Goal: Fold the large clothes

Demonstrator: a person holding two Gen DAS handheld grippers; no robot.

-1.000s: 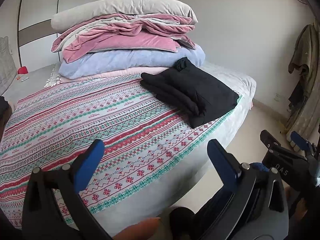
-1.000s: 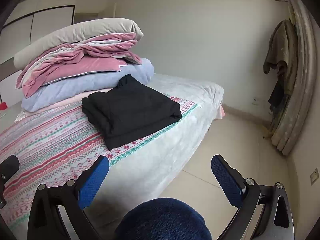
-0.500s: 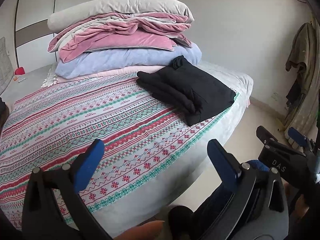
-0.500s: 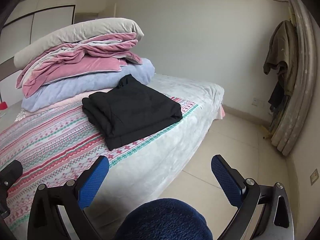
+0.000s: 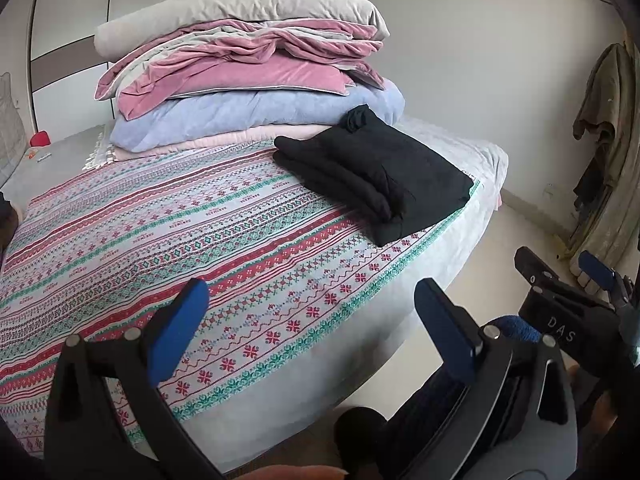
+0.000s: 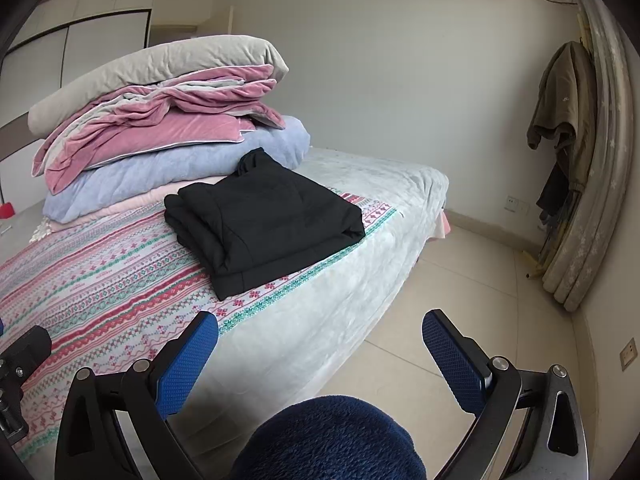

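A black garment (image 5: 380, 176) lies folded in a neat stack on the patterned bedspread (image 5: 192, 240) near the bed's far right corner; it also shows in the right wrist view (image 6: 268, 220). My left gripper (image 5: 312, 320) is open and empty, held back from the bed's near edge. My right gripper (image 6: 320, 356) is open and empty, off the bed's side over the floor. The right gripper also shows at the right of the left wrist view (image 5: 568, 276). Neither gripper touches the garment.
A tall pile of folded quilts (image 5: 248, 76) stands behind the garment. A wardrobe (image 5: 80, 40) is at the back left. Clothes hang on the right wall (image 6: 560, 120) by leaning mattresses (image 6: 600, 160). Tiled floor (image 6: 460, 320) lies right of the bed.
Both views have shifted only slightly; the left gripper has drifted a little. The garment has not moved and both grippers stay open.
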